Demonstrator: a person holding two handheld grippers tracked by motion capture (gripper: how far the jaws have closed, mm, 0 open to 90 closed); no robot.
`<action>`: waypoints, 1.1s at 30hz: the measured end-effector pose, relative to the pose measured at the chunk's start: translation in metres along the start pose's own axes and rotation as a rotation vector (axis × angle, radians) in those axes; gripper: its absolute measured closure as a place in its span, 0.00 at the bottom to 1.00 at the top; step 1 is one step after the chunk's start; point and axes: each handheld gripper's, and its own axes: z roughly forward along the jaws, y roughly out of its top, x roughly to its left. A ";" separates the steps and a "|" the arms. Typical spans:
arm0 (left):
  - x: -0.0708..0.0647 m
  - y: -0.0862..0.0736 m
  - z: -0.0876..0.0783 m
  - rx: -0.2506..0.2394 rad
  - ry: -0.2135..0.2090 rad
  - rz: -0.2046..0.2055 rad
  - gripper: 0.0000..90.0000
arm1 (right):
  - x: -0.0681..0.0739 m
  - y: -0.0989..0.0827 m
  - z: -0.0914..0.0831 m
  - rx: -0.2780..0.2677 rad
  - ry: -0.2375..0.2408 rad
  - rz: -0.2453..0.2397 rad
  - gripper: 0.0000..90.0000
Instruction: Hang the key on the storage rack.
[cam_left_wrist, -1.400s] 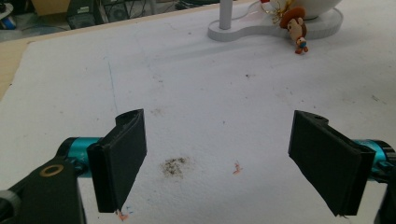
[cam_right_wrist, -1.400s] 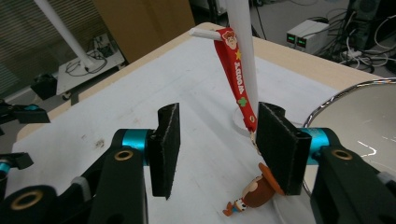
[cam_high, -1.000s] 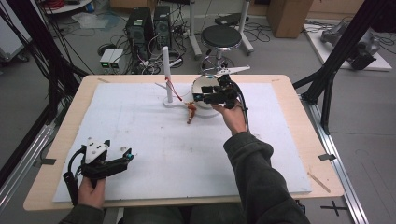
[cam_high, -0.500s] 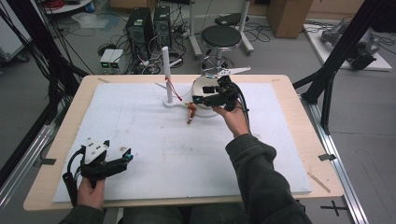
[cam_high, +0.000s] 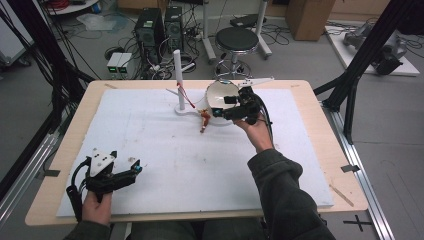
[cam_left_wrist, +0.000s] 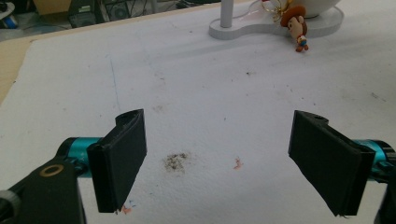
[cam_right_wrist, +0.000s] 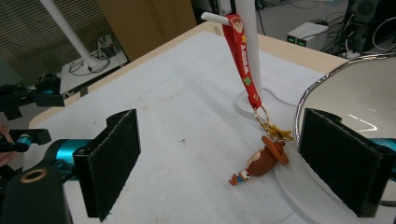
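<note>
2 grippers: both spread wide, nothing between the pads.
Right gripper (cam_right_wrist: 243, 163): jaws just opened; centre right of the high view.
Left gripper (cam_left_wrist: 224, 163): idle, lower left.
Keychain: small brown cowboy figure on a red strap (cam_right_wrist: 262, 161), hanging from the white peg stand (cam_right_wrist: 247, 42), figure touching the table beside the white bowl (cam_right_wrist: 355, 88).
Risk: withdrawing may snag the strap, tipping the stand.

In my right gripper view the white bowl (cam_right_wrist: 355, 88) runs off the right edge behind my own pad, the white post (cam_right_wrist: 248, 42) is cut at the top, and the strap's (cam_right_wrist: 243, 56) small print beyond "WOODY" is unreadable.
</note>
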 end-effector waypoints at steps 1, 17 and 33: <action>0.000 0.000 0.000 0.001 0.000 0.000 0.22 | 0.001 0.000 -0.001 -0.001 0.000 0.004 0.13; 0.000 0.000 0.000 0.002 0.000 0.001 0.22 | 0.004 -0.006 -0.009 -0.004 -0.009 -0.010 0.13; 0.000 0.000 0.000 0.003 0.000 0.001 0.22 | 0.006 -0.014 -0.017 0.003 -0.021 -0.027 0.13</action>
